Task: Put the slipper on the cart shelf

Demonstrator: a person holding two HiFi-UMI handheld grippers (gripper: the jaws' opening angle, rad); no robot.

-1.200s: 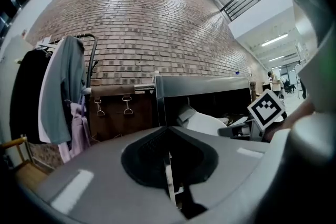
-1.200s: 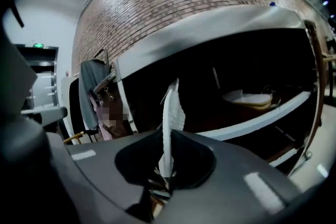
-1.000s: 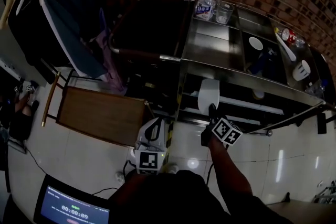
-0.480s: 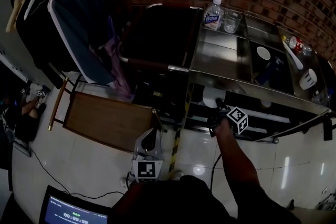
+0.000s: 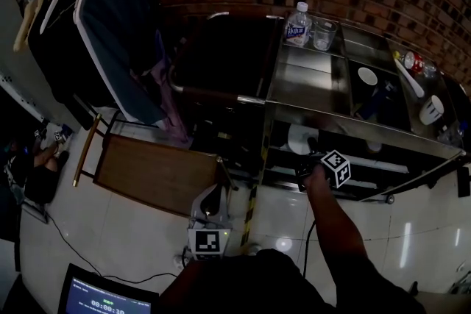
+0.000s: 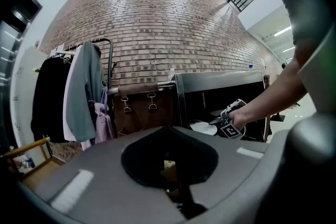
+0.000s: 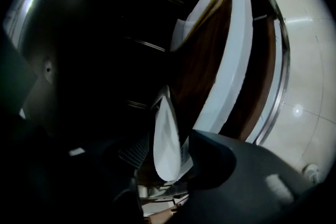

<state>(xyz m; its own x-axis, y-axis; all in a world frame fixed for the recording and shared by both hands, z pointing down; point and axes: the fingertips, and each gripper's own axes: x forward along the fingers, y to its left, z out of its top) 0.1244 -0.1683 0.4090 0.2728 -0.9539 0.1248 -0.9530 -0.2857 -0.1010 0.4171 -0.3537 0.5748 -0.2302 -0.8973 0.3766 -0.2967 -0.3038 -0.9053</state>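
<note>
A white slipper (image 7: pixel 167 123) stands on edge between the jaws of my right gripper (image 7: pixel 168 145), which are opening; the ribbed pad (image 7: pixel 134 153) sits just beside it. In the head view the right gripper (image 5: pixel 315 157) reaches into the steel cart's lower shelf (image 5: pixel 368 167), where the slipper (image 5: pixel 297 137) shows white under the top's edge. A second pale slipper (image 7: pixel 202 10) with a tan edge lies farther along the wooden shelf floor. My left gripper (image 5: pixel 210 208) hangs low over the floor, away from the cart, its jaws (image 6: pixel 170 131) together with nothing in them.
On the cart's top (image 5: pixel 305 73) stand a water bottle (image 5: pixel 297 24), a glass (image 5: pixel 322 35) and white bowls (image 5: pixel 366 76). A clothes rack with hanging garments (image 5: pixel 110 40) is at the left, a brown case (image 5: pixel 221 55) beside the cart, a wooden board (image 5: pixel 158 173) on the floor.
My right gripper has carried the slipper forward from in front of the cart in under the top onto the lower shelf. The left gripper has stayed low by the floor.
</note>
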